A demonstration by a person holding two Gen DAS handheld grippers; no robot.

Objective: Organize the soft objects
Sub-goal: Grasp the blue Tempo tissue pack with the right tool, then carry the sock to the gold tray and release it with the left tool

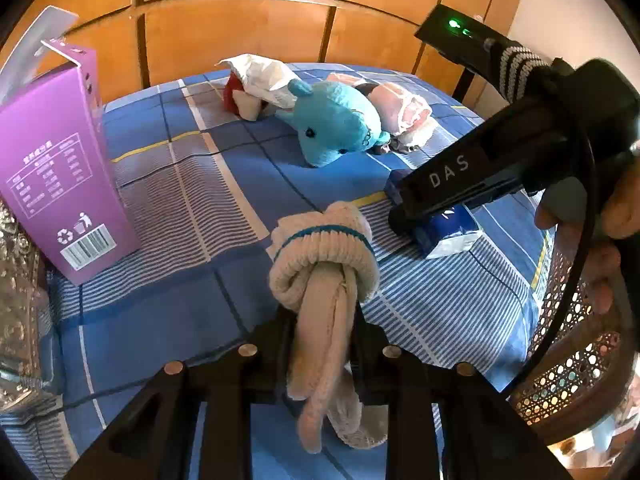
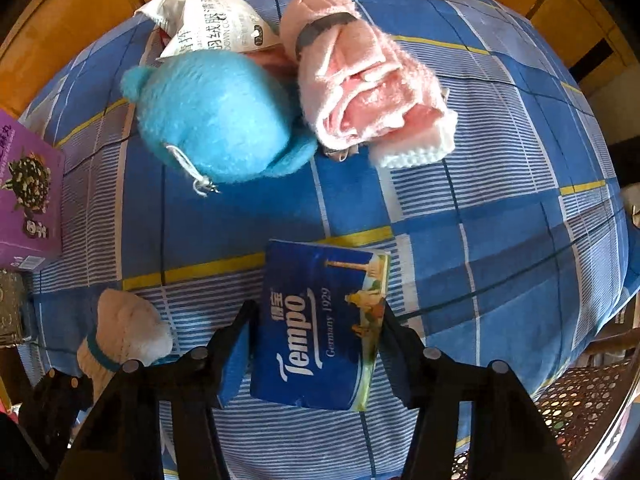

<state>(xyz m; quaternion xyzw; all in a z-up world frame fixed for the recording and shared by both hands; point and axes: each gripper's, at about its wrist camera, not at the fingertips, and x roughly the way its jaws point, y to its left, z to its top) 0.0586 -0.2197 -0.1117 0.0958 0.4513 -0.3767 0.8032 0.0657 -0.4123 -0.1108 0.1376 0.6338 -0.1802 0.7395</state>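
While the left gripper [image 1: 320, 320] is clamped tight on a cream sock bundle [image 1: 324, 264], holding it just above the blue checked cloth [image 1: 168, 216] near its front edge, the right gripper [image 2: 316, 344] points straight down over a blue tissue pack [image 2: 320, 328]. Its jaws stand on either side of the pack, half closed. The right finger looks to be at the pack's edge, but a sliver of cloth shows between the left pad and the pack, so I judge it not yet gripped.

The pack lies near the middle of the cloth, toward the front. Beyond it, toward the back edge, a blue plush toy [image 2: 220, 120] touches a rolled pink towel [image 2: 368, 80], with a white printed bag [image 2: 208, 16] just behind the toy. A purple box [image 1: 56, 168] stands upright at the left edge; its top flap is open.

The step in hand seems to be collecting the soft items, sock first and tissues next. The next move calls for closing the right jaws squarely on the pack's long sides before lifting, gently, since the wrapper will give and could slip. Where the items belong is not shown; the box is a likely guess.
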